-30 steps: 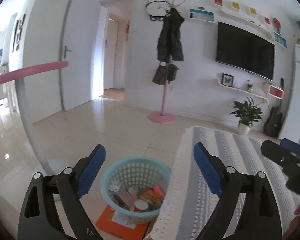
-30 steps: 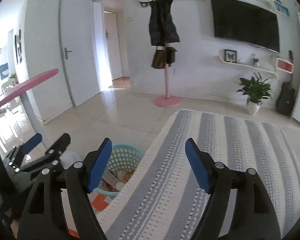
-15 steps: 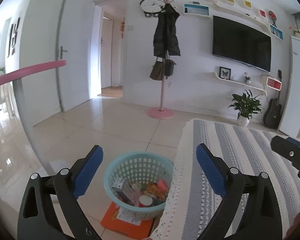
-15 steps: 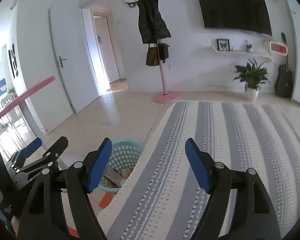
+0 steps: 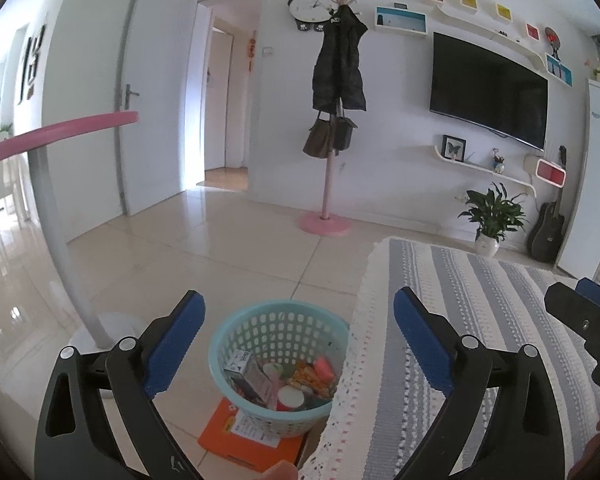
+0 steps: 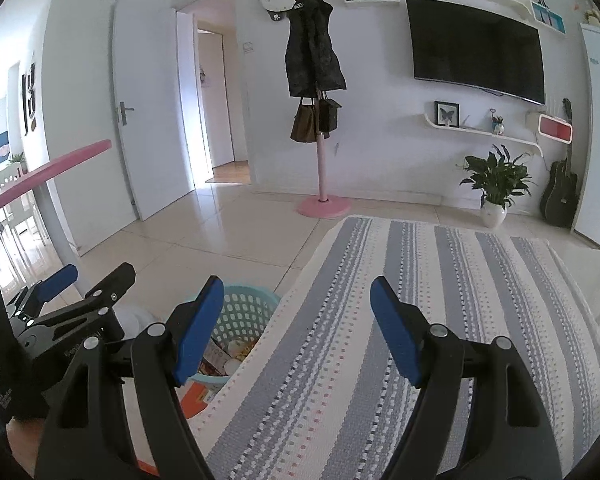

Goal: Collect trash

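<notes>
A light blue perforated basket point(image 5: 278, 336) stands on an orange box on the floor beside a table with a striped cloth point(image 5: 472, 320). It holds several pieces of trash: cartons, wrappers and a round lid point(image 5: 290, 397). My left gripper point(image 5: 300, 332) is open and empty above the basket. My right gripper point(image 6: 298, 320) is open and empty over the striped cloth point(image 6: 380, 320); the basket point(image 6: 244, 312) shows at its left, partly hidden by the left finger. The left gripper's body point(image 6: 72, 320) shows at the lower left in the right wrist view.
A white pole with a pink top point(image 5: 56, 216) stands on the floor left of the basket. A pink coat stand point(image 5: 330, 184), a potted plant point(image 5: 490, 220) and a guitar point(image 5: 548, 228) line the far wall. Tiled floor lies beyond the basket.
Both cameras have tilted and shifted slightly. Both grippers stay open and empty. The basket sits slightly more centred between the left fingers.
</notes>
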`<move>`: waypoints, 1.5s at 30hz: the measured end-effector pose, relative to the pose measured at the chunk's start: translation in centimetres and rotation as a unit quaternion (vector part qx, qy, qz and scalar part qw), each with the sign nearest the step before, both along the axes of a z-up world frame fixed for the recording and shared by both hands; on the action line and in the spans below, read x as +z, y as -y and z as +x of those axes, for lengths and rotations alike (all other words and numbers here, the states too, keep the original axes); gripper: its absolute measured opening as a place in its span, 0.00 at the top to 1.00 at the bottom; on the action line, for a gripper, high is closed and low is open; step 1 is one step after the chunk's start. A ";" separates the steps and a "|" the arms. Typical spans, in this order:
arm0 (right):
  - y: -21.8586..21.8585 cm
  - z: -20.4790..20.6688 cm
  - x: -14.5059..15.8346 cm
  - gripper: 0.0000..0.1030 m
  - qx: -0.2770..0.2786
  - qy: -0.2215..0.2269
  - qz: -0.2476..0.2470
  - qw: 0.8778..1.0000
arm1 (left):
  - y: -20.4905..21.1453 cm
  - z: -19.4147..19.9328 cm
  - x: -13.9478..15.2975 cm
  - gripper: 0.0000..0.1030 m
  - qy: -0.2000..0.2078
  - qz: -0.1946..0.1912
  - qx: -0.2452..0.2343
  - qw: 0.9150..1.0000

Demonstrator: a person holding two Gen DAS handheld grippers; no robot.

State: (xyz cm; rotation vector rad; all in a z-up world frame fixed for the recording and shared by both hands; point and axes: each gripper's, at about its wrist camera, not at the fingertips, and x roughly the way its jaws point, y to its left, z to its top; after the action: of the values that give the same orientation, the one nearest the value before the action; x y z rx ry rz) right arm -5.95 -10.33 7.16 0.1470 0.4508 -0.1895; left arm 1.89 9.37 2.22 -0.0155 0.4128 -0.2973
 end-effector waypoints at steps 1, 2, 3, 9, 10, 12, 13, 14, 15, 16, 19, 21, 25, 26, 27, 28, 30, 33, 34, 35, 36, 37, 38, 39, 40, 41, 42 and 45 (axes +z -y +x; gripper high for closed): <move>0.0 0.0 0.0 0.30 -0.001 0.000 0.000 1.000 | 0.0 0.0 0.0 0.10 0.000 -0.001 0.000 1.000; 0.0 -0.1 -0.1 0.30 -0.001 -0.001 0.001 1.000 | 0.0 -0.1 0.0 0.10 0.001 -0.002 0.001 1.000; 0.2 0.0 -0.1 0.30 -0.001 -0.002 0.004 1.000 | 0.1 -0.2 0.0 0.10 0.001 -0.004 0.001 1.000; 0.8 0.2 -0.3 0.30 0.004 -0.006 0.026 1.000 | 0.7 0.1 -0.1 0.08 -0.003 0.002 0.002 1.000; 0.7 0.2 -0.3 0.30 0.003 -0.006 0.025 1.000 | 0.7 0.1 -0.1 0.08 -0.002 0.003 0.001 1.000; 0.7 0.1 -0.3 0.30 0.003 -0.005 0.026 1.000 | 0.8 0.0 -0.1 0.08 0.000 0.006 0.002 1.000; 0.7 0.1 -0.2 0.30 0.002 -0.004 0.026 1.000 | 0.8 0.0 -0.1 0.08 0.001 0.005 0.001 1.000; 0.7 0.1 -0.2 0.30 0.002 -0.004 0.026 1.000 | 0.8 0.0 0.0 0.08 0.001 0.005 0.002 1.000; 0.6 0.0 -0.2 0.30 0.002 -0.003 0.026 1.000 | 0.8 0.0 0.0 0.08 0.000 0.006 0.002 1.000; 0.6 -0.1 -0.2 0.30 0.002 -0.002 0.026 1.000 | 0.8 0.0 0.0 0.08 0.000 0.005 0.001 1.000; 0.6 -0.1 -0.1 0.30 0.001 -0.001 0.025 1.000 | 0.8 -0.1 0.1 0.08 0.004 0.002 0.000 1.000; 0.6 -0.1 -0.1 0.30 0.001 -0.001 0.024 1.000 | 0.9 -0.2 0.1 0.08 0.005 0.003 -0.002 1.000; 0.5 -0.1 -0.2 0.30 -0.001 0.001 0.020 1.000 | 0.9 -0.2 0.2 0.08 0.005 0.002 -0.006 1.000; 0.4 -0.1 -0.2 0.30 -0.001 0.001 0.018 1.000 | 0.9 -0.2 0.2 0.08 0.005 0.001 -0.006 1.000; 0.3 -0.1 -0.2 0.30 -0.002 0.001 0.016 1.000 | 0.9 -0.3 0.2 0.08 0.006 0.001 -0.006 1.000; 0.3 0.0 -0.2 0.30 -0.002 0.001 0.014 1.000 | 1.0 -0.3 0.2 0.08 0.006 0.001 -0.006 1.000; 0.2 0.0 -0.2 0.30 -0.003 0.002 0.012 1.000 | 0.9 -0.2 0.2 0.08 0.008 0.003 0.002 1.000; 0.2 0.1 -0.3 0.30 -0.004 0.001 0.011 1.000 | 0.6 -0.1 0.3 0.08 0.005 -0.006 0.001 1.000; 0.3 0.1 -0.3 0.30 -0.004 0.000 0.011 1.000 | 0.5 0.0 0.3 0.08 0.003 -0.007 0.001 1.000; 0.3 0.1 -0.3 0.30 -0.004 0.000 0.011 1.000 | 0.5 0.0 0.3 0.08 0.005 -0.005 0.002 1.000; 0.3 0.1 -0.4 0.30 -0.004 0.000 0.013 1.000 | 0.6 -0.1 0.3 0.08 0.009 0.001 0.008 1.000; 0.3 0.1 -0.4 0.30 -0.003 0.000 0.015 1.000 | 0.6 -0.1 0.3 0.07 0.013 0.006 0.012 1.000; 0.4 0.1 -0.4 0.30 -0.003 0.000 0.016 1.000 | 0.7 -0.2 0.4 0.07 0.017 0.011 0.016 1.000; 0.3 0.0 -0.4 0.30 -0.003 0.002 0.017 1.000 | 0.8 -0.3 0.4 0.07 0.020 0.014 0.017 1.000; 0.3 0.0 -0.3 0.30 -0.003 0.004 0.015 1.000 | 0.8 -0.3 0.5 0.07 0.021 0.013 0.016 1.000; 0.3 -0.1 -0.3 0.30 -0.004 0.005 0.012 1.000 | 0.8 -0.3 0.5 0.07 0.020 0.013 0.016 1.000; 0.3 -0.1 -0.2 0.30 -0.004 0.006 0.011 1.000 | 0.8 -0.3 0.5 0.07 0.020 0.014 0.017 1.000; 0.4 -0.1 -0.2 0.30 -0.005 0.008 0.011 1.000 | 1.0 -0.5 0.6 0.07 0.028 0.022 0.020 0.999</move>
State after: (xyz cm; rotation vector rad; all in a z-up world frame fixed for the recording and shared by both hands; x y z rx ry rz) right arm -6.09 -10.74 6.99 0.1728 0.4372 -0.1920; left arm 1.37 8.39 2.85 0.0282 0.3626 -0.2481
